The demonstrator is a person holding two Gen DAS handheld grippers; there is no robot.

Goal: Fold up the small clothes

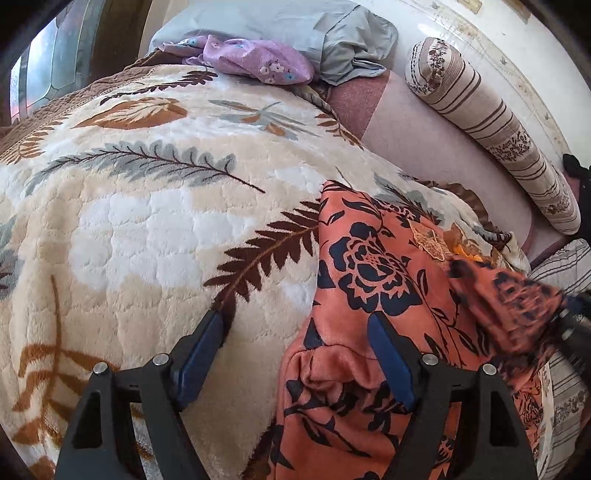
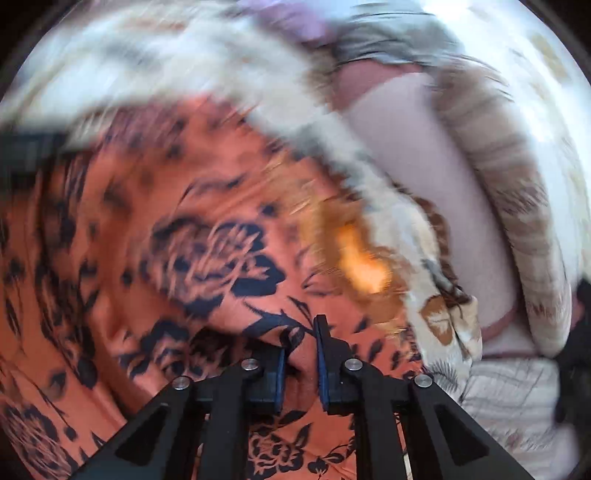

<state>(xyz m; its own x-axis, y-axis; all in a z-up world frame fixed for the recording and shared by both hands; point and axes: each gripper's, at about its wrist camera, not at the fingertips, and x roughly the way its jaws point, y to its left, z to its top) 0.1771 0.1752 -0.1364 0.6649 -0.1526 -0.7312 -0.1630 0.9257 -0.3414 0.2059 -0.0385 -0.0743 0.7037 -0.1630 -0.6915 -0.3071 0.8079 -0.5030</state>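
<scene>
The left gripper [image 1: 295, 325] hangs over the bed with its blue-padded fingers [image 1: 388, 354] spread wide and nothing between them. One finger sits over the plush leaf-print blanket [image 1: 147, 229]; the other is over the orange floral garment [image 1: 369, 273], which lies spread on the blanket ahead of and to the right of this gripper. Whether that finger actually touches the cloth, I cannot tell.

Far to the right of the left gripper, a raised fold of the same garment is blurred where it meets the dark body of the other tool at the frame's edge.

The right gripper [image 2: 301, 354] has its fingers drawn close together with a fold of the orange floral garment [image 2: 207, 258] pinched between them. The cloth fills the view ahead and to the left of it. The whole right wrist view is smeared, so finer detail is lost.

Beyond the left gripper, at the far end of the bed, lie a purple flowered cloth [image 1: 258, 59] and a grey-blue pillow [image 1: 295, 26]. Ahead and to its right, a striped bolster [image 1: 491, 125] runs along a pale wall, with a mauve sheet [image 1: 424, 140] between bolster and blanket.

There is a small pale golden patch on the garment, but I can read no writing or brand on anything.
</scene>
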